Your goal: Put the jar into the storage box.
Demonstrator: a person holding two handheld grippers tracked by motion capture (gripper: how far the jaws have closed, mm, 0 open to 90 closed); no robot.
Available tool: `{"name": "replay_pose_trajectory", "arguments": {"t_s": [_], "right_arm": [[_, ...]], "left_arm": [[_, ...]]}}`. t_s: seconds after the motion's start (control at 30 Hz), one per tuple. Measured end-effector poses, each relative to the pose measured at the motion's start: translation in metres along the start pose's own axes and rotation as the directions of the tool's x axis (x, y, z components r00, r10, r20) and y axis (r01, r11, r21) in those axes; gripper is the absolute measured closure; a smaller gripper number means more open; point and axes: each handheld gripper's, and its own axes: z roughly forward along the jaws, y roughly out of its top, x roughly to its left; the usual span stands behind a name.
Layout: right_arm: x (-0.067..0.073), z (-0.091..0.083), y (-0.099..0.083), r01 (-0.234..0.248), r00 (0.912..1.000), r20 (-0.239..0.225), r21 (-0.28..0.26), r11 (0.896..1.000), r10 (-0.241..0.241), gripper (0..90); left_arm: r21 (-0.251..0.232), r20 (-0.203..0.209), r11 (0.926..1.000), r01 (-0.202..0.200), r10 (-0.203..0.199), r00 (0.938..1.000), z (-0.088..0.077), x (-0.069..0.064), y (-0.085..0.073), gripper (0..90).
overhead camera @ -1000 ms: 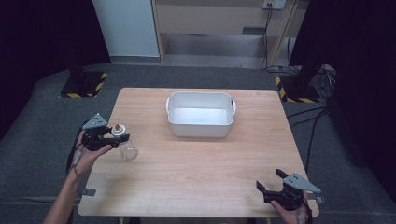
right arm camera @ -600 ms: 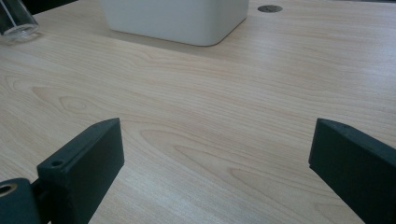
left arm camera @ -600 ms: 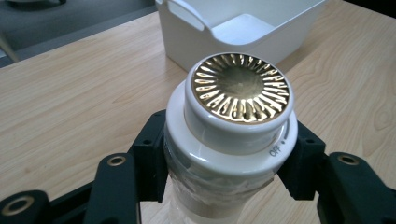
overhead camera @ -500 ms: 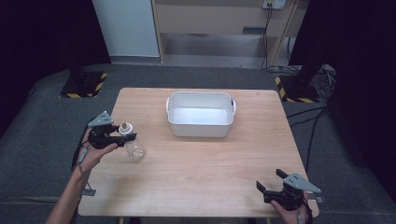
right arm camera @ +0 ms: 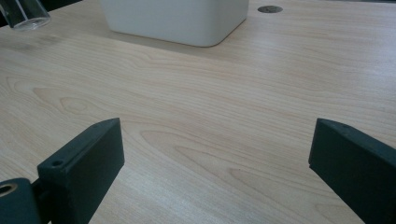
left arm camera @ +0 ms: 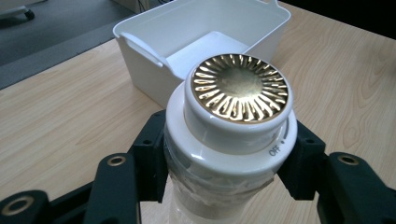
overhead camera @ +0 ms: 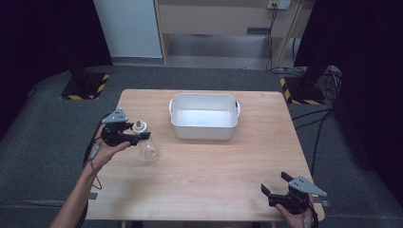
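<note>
Left gripper (overhead camera: 139,137) at left side of desk (overhead camera: 214,175), jaws pinching neck of clear bottle (overhead camera: 148,146) just under white cap (left arm camera: 233,122) with gold ribbed top. Bottle hangs upright in jaws, lifted off desk; cap shows word "OFF". White tub (overhead camera: 204,117) at far middle of desk, right of bottle, apart from it. Right gripper (overhead camera: 276,186) at near right corner, jaws spread wide, nothing between them.

Table (overhead camera: 209,175) evenly lit from overhead, surroundings dark at 9 and 3 o'clock. Glare on gold cap (left arm camera: 240,87). Soft shadows, jaws slightly blurred up close.
</note>
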Motion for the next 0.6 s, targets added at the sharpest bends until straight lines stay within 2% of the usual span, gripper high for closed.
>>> {"name": "replay_pose_trajectory", "arguments": {"t_s": [0.43, 0.6], "right_arm": [[0.000, 0.000, 0.000, -0.002, 1.0000, -0.002, 0.000, 1.000, 0.002, 3.6], [0.000, 0.000, 0.000, -0.001, 1.0000, -0.003, 0.000, 1.000, 0.001, 3.7]], "left_arm": [[-0.010, 0.053, 0.9994, -0.034, 0.035, 0.9980, 0.017, -0.010, 0.023, 42.9], [-0.020, 0.073, 0.9983, -0.054, 0.056, 0.9958, 0.029, -0.017, 0.039, 42.9]]}}
